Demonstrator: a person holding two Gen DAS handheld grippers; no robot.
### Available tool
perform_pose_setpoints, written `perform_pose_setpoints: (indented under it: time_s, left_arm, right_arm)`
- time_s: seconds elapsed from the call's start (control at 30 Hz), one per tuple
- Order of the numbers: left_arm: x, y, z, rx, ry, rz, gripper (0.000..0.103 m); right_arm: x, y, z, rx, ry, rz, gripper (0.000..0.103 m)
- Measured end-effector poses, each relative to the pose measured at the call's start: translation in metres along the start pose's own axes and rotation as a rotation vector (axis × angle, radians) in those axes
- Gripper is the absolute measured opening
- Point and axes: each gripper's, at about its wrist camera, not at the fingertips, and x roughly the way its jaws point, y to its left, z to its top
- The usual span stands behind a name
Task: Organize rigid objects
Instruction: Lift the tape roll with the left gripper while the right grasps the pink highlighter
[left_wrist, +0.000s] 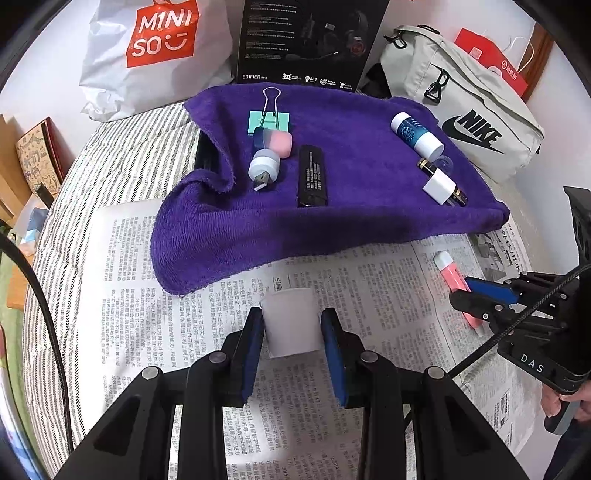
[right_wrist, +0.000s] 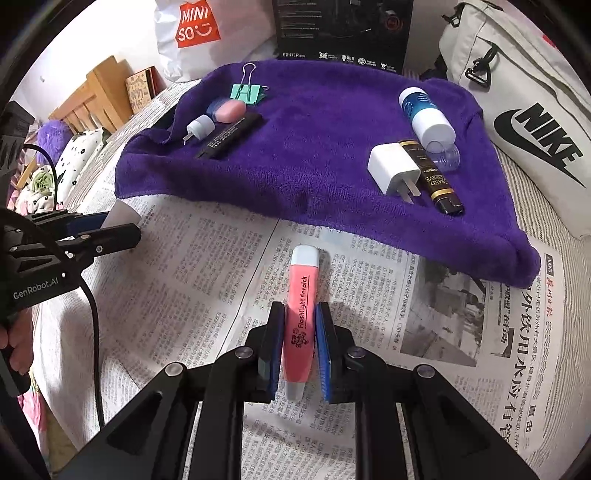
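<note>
My left gripper (left_wrist: 292, 328) is shut on a small white block (left_wrist: 291, 319) just above the newspaper (left_wrist: 147, 295). Over the same newspaper (right_wrist: 207, 280), my right gripper (right_wrist: 300, 332) is shut on a pink highlighter pen (right_wrist: 301, 317) with pale caps; in the left wrist view that pen (left_wrist: 452, 271) shows at the right edge. Behind lies a purple towel (left_wrist: 351, 206) with several objects: a green binder clip (left_wrist: 269, 118), a pink-and-blue case (left_wrist: 275, 140), a USB light (left_wrist: 263, 166), a black stick (left_wrist: 312, 175), a blue-and-white bottle (left_wrist: 415, 133) and a white charger (left_wrist: 439, 184).
A white Miniso bag (left_wrist: 155, 51), a black Edifier box (left_wrist: 306, 40) and a grey Nike bag (left_wrist: 461, 107) stand along the back wall. A person's hand (left_wrist: 561, 402) holds the right gripper's handle. The striped bedcover (left_wrist: 122, 155) runs left of the towel.
</note>
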Motion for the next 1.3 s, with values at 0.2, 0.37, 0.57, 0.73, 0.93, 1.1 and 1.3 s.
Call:
perform_pose_setpoints:
  time_s: [0.2,0.37,0.57,0.73,0.93,1.1,1.3]
  left_arm:
    - [0.004,-0.002,0.000,0.003,0.014,0.004,0.031]
    - [0.006,-0.005,0.000,0.005,0.016,0.007,0.031]
    - [-0.006,-0.005,0.004,0.011,-0.009,0.021,0.031]
    - [-0.020,-0.005,0.014,0.028,-0.036,0.024,0.031]
    - [-0.032,-0.007,0.027,0.031,-0.059,0.019,0.031]
    - [-0.033,-0.014,0.039,0.037,-0.065,-0.005,0.031]
    - [-0.032,-0.019,0.053,0.051,-0.070,0.002,0.031]
  right_arm:
    - [0.003,0.003,0.003,-0.020,-0.019,-0.012,0.017]
    - [0.003,-0.001,0.004,-0.024,-0.027,0.016,0.017]
    - [-0.012,-0.016,0.001,0.014,-0.041,0.073,0.017]
    - [-0.030,-0.024,0.000,0.016,-0.072,0.083,0.017]
    - [-0.048,-0.037,0.003,0.030,-0.105,0.094,0.017]
    - [-0.055,-0.045,0.014,0.024,-0.121,0.093,0.017]
    - [-0.059,-0.058,0.036,0.027,-0.146,0.096,0.017]
